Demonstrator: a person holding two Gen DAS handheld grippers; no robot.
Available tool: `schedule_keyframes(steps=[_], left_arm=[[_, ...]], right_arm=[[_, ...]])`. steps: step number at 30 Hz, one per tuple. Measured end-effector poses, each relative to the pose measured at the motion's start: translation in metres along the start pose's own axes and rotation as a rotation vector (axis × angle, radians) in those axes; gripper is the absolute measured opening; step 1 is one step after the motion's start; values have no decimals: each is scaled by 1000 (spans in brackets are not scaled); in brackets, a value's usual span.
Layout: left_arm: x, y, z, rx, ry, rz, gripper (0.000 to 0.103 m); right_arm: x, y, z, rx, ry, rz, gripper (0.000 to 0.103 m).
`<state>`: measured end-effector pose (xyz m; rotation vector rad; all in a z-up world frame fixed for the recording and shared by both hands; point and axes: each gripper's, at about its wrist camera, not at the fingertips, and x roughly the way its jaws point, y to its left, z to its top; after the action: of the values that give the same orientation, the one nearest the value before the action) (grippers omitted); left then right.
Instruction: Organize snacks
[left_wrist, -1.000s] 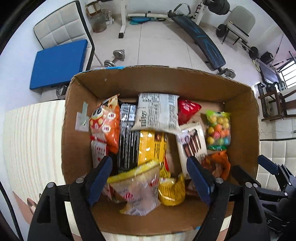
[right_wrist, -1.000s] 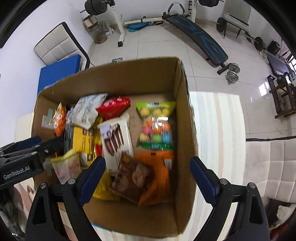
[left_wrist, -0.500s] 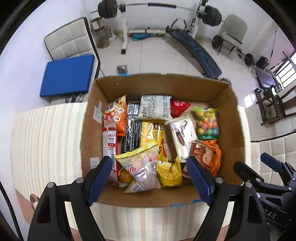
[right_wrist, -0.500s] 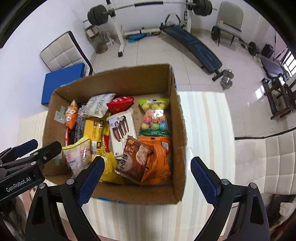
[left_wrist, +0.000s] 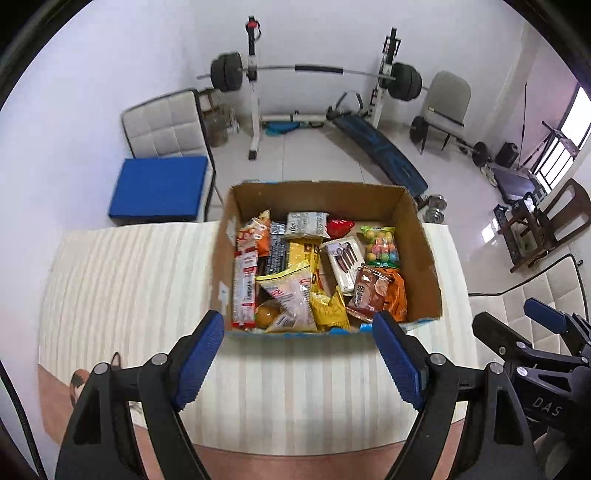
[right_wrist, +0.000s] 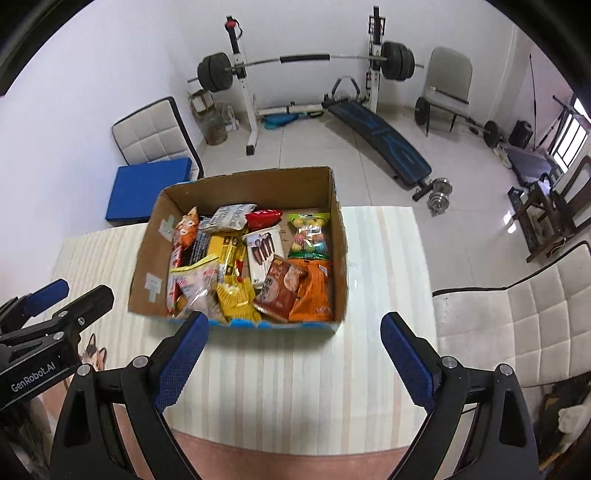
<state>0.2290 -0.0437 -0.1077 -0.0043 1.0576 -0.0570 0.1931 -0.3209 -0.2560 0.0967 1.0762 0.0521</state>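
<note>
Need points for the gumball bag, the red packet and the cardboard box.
gumball bag (right_wrist: 309, 236), right wrist view, middle of the clear pouch.
red packet (right_wrist: 263, 217), right wrist view, centre of the wrapper.
cardboard box (left_wrist: 424, 258), left wrist view, inner right wall.

We are seeing a brown cardboard box (left_wrist: 424, 258) sitting on a cream-striped counter (left_wrist: 129, 277), holding an orange packet (right_wrist: 312, 291) beside a yellow one (right_wrist: 236, 295).

My work surface: a table (left_wrist: 129, 280) covered in pale striped cloth; one open cardboard box (left_wrist: 424, 258) of snack packets rests directly on its far half.
</note>
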Motion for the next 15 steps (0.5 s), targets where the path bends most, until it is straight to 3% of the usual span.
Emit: schedule_keyframes(steps=[15], left_arm=[[-100,1,-69,-4,-105,-17,82]], right_arm=[[-124,19,-84,-40,-134,-3,96]])
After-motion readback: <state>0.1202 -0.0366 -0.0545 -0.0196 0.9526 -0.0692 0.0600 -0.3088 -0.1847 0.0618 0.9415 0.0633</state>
